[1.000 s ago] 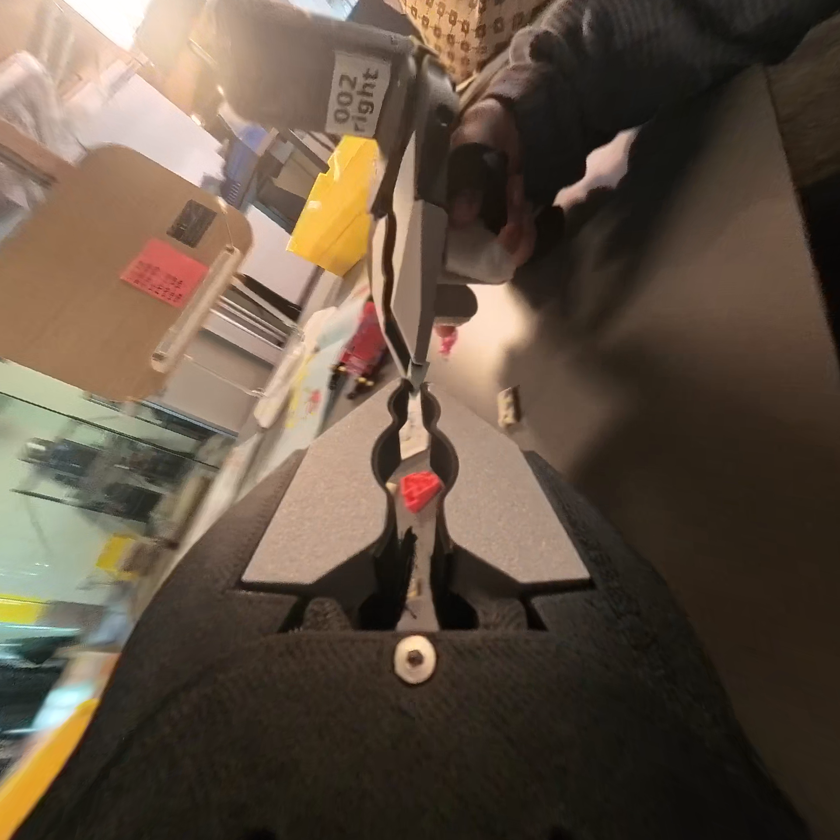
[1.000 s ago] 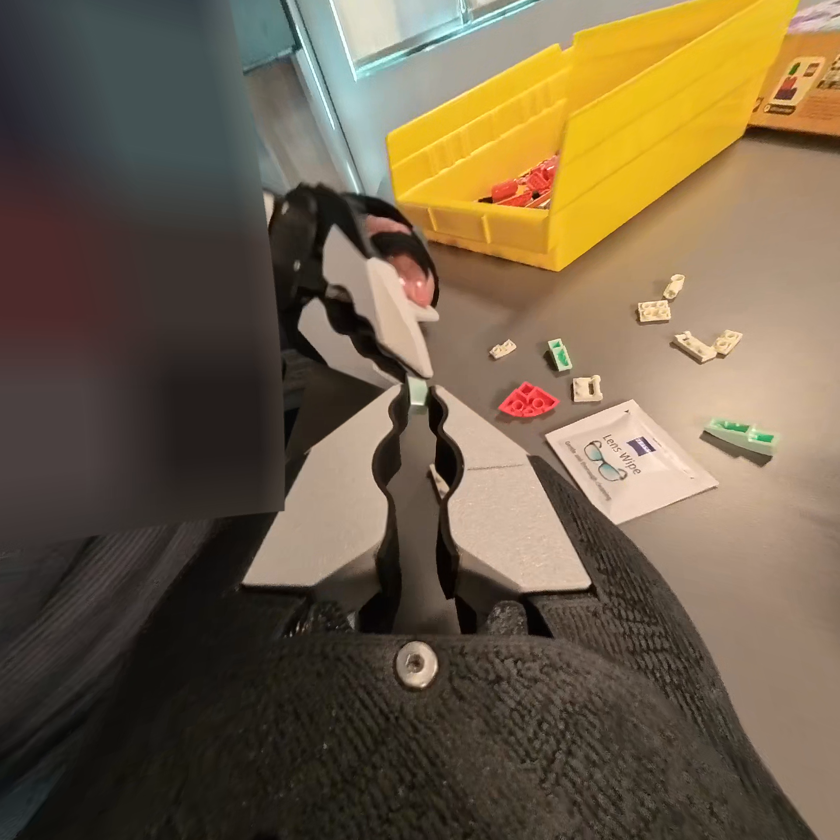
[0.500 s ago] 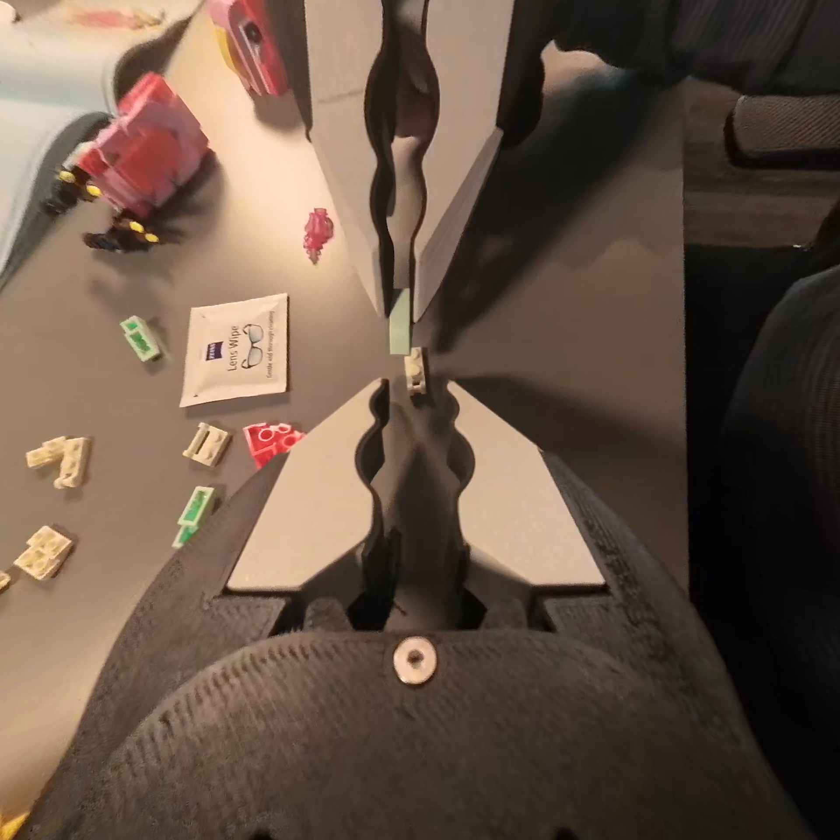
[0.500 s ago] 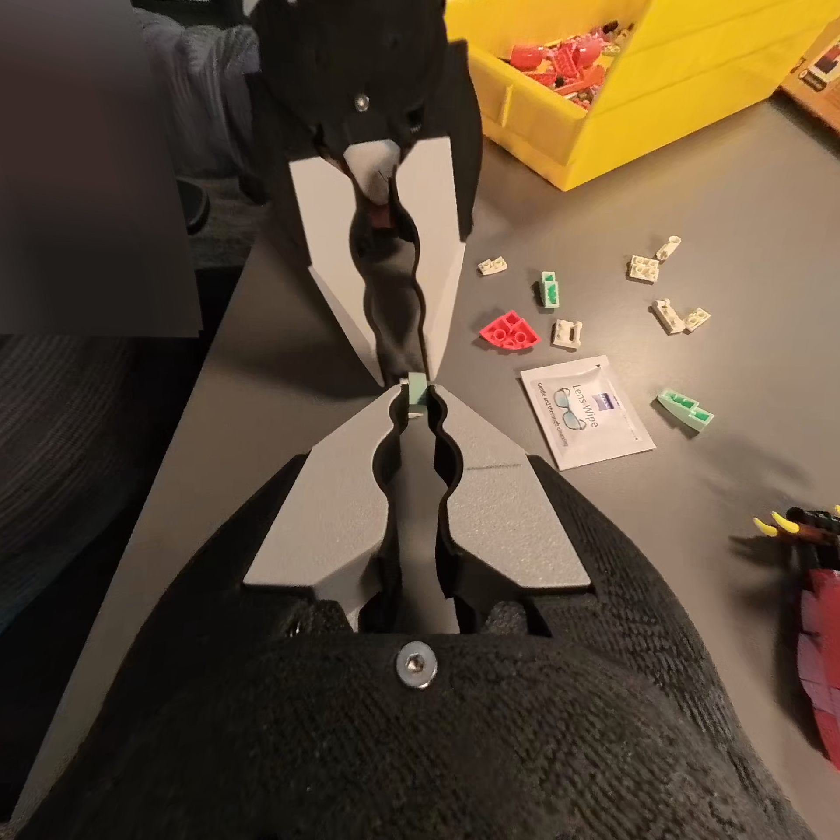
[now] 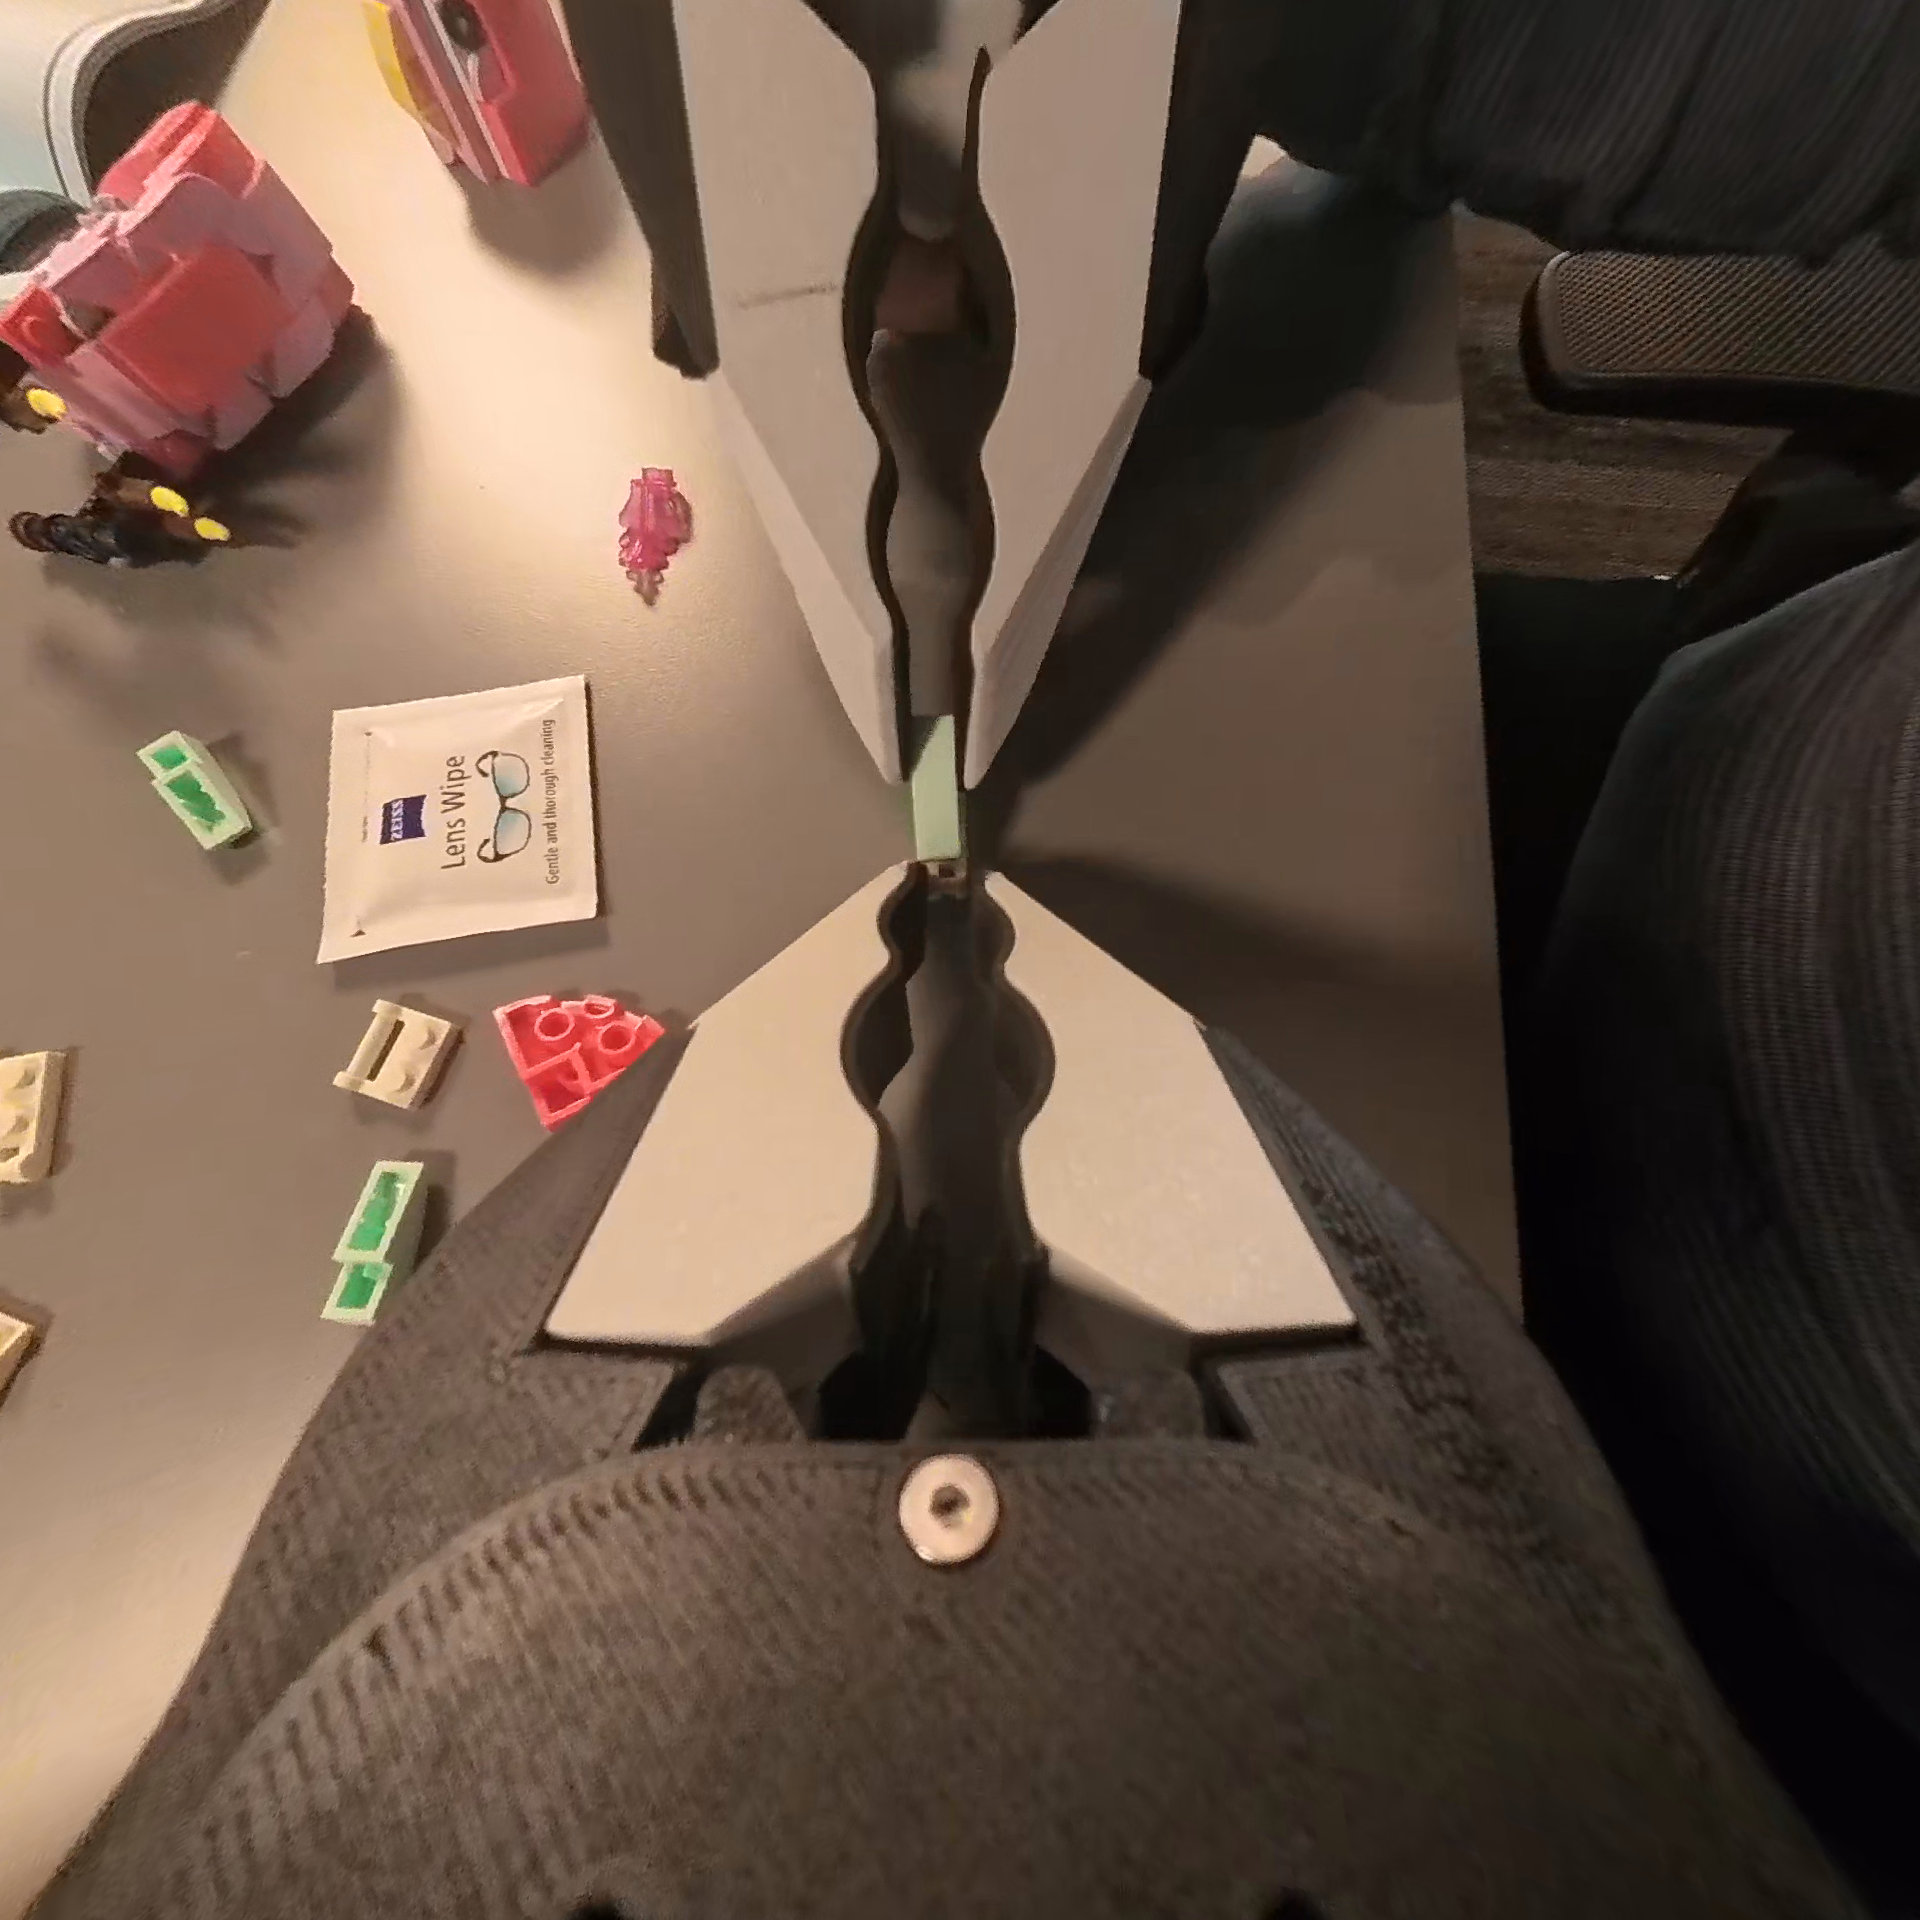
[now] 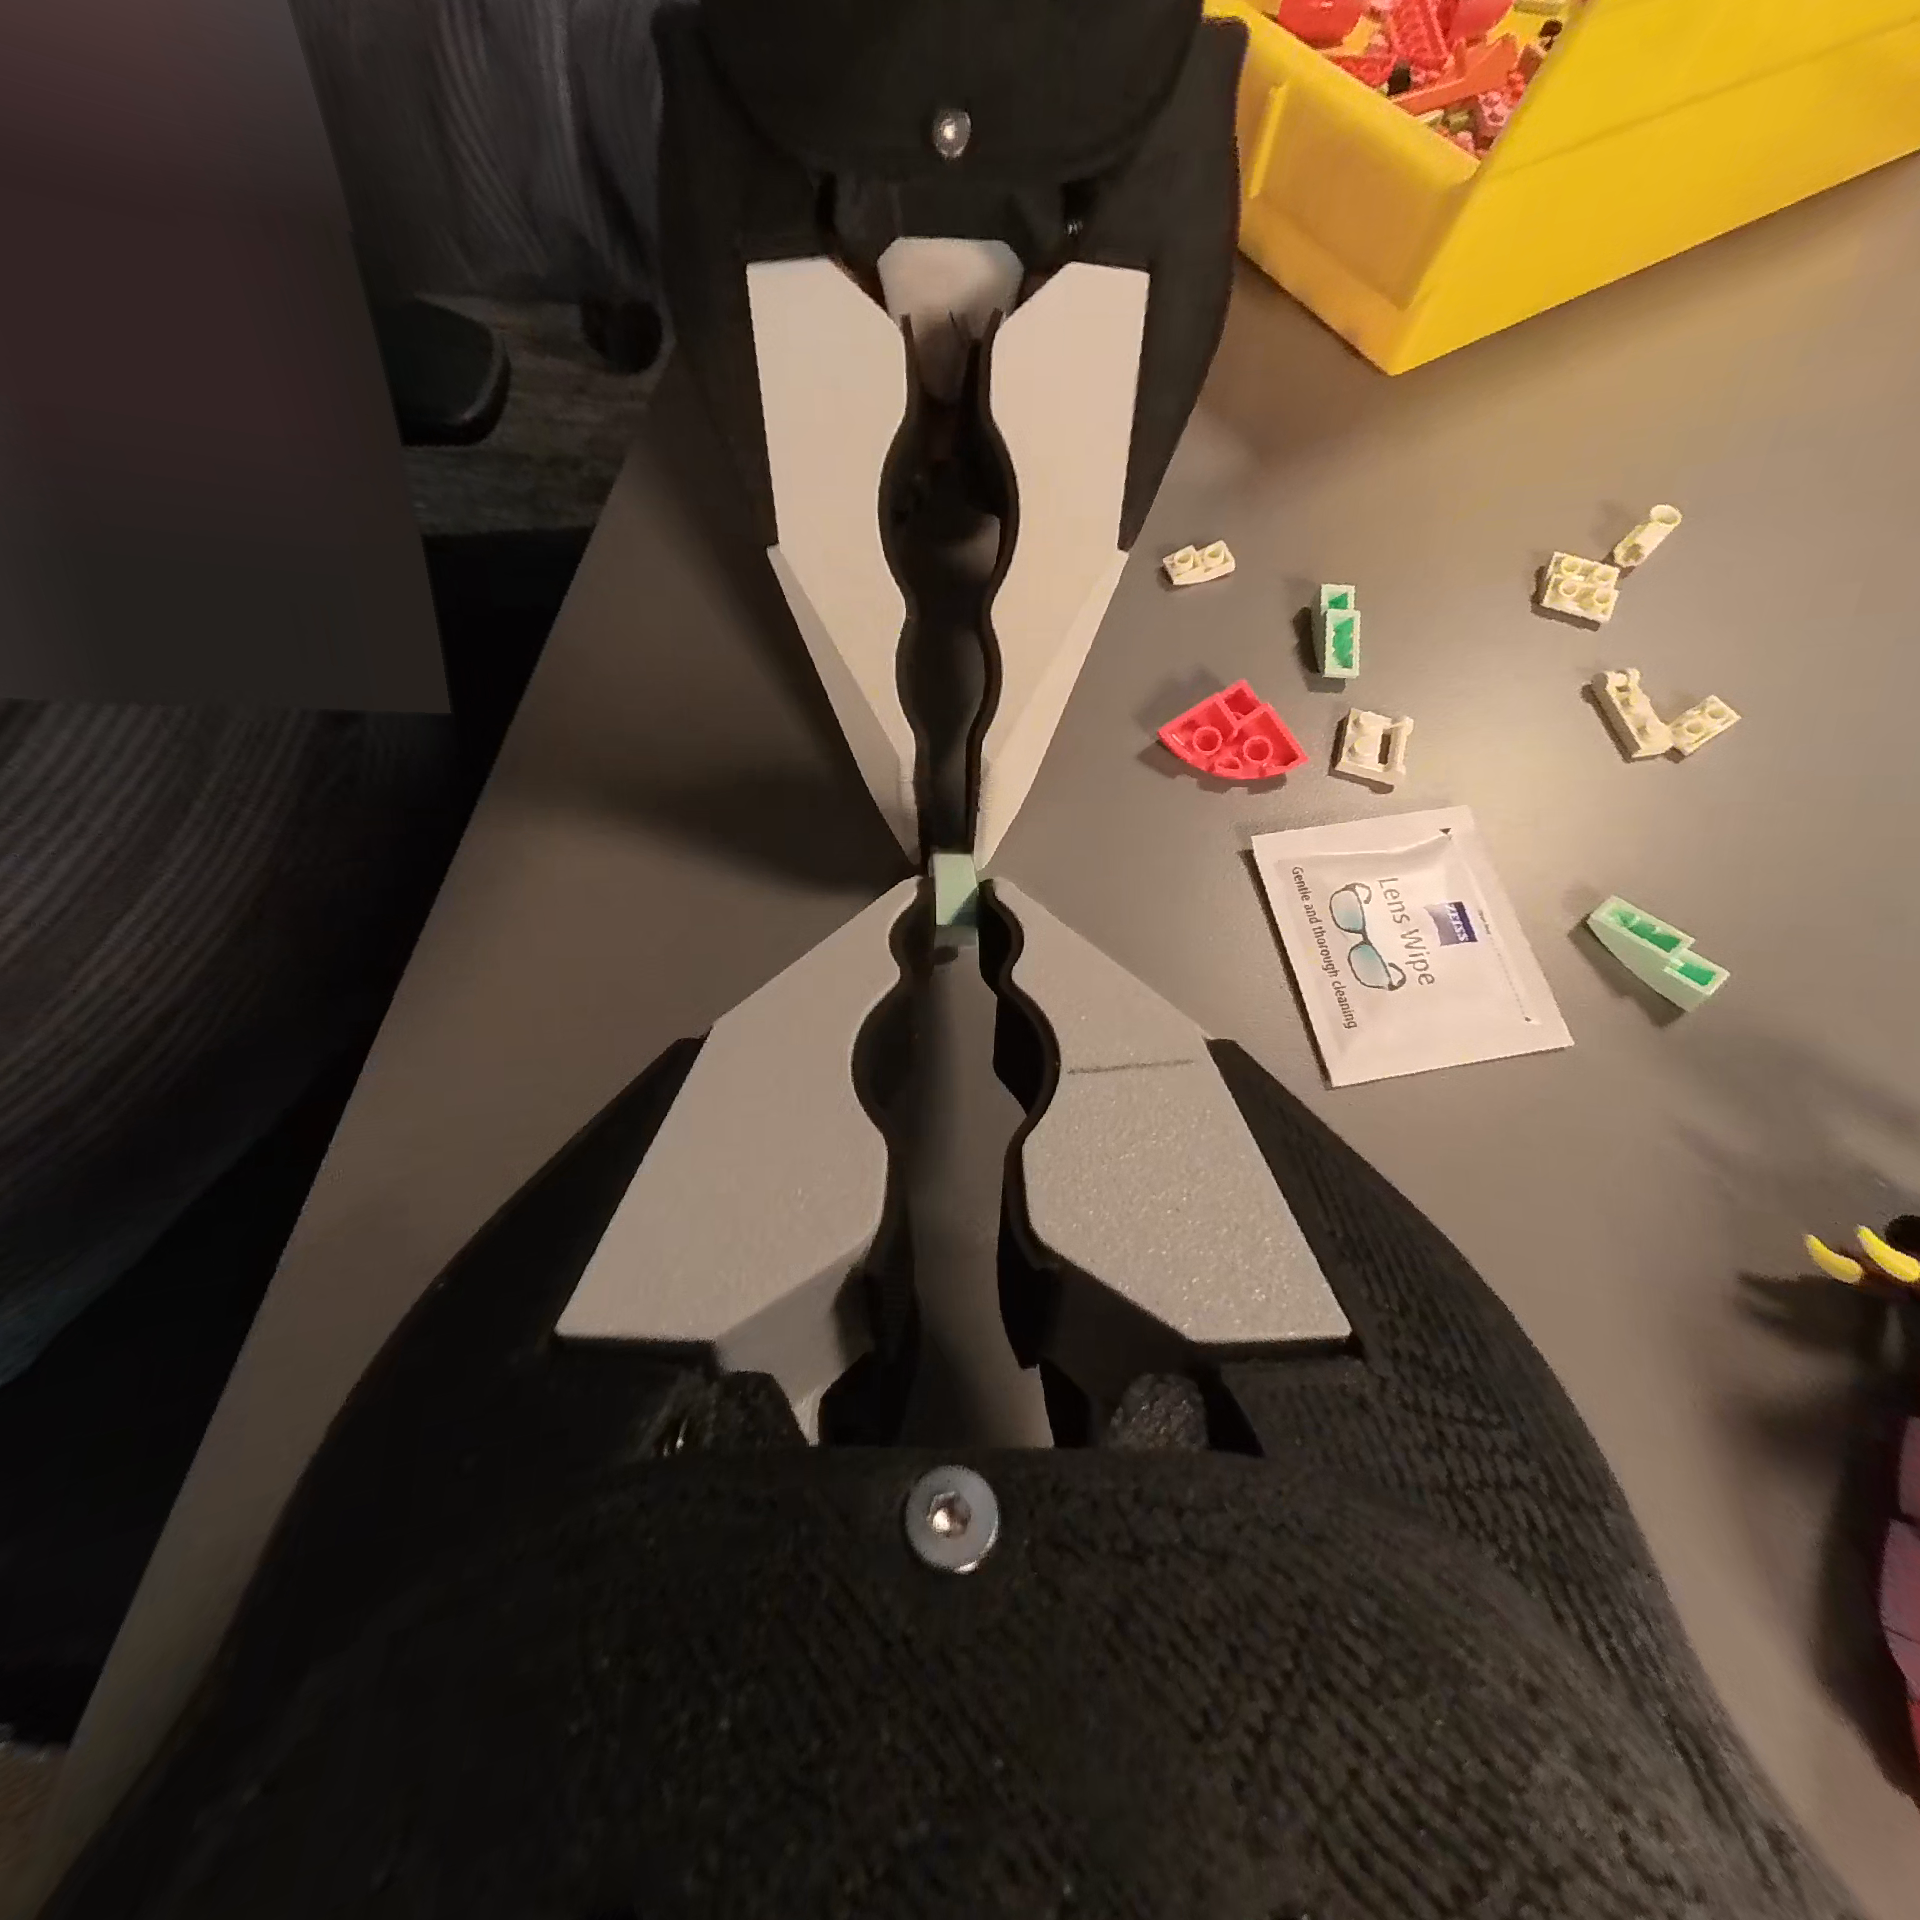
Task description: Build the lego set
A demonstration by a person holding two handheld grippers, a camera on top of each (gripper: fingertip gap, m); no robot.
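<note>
My right gripper (image 6: 951, 902) is clenched on a pale green brick (image 6: 954, 894); my left gripper (image 5: 940, 876) meets it tip to tip, closed on a small pale piece (image 5: 943, 871) (barely visible) against the brick's end, above the grey table (image 6: 644, 852).

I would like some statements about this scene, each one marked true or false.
1. The right gripper pinches a light green brick. True.
2. The white sachet lies inside the yellow bin. False: it lies on the table, among loose bricks.
3. The red wedge brick lies on the table, touched by no gripper. True.
4. The grippers point away from each other. False: the left gripper faces the right one, tip to tip.
5. The yellow bin is empty. False: it holds red and orange pieces.
</note>
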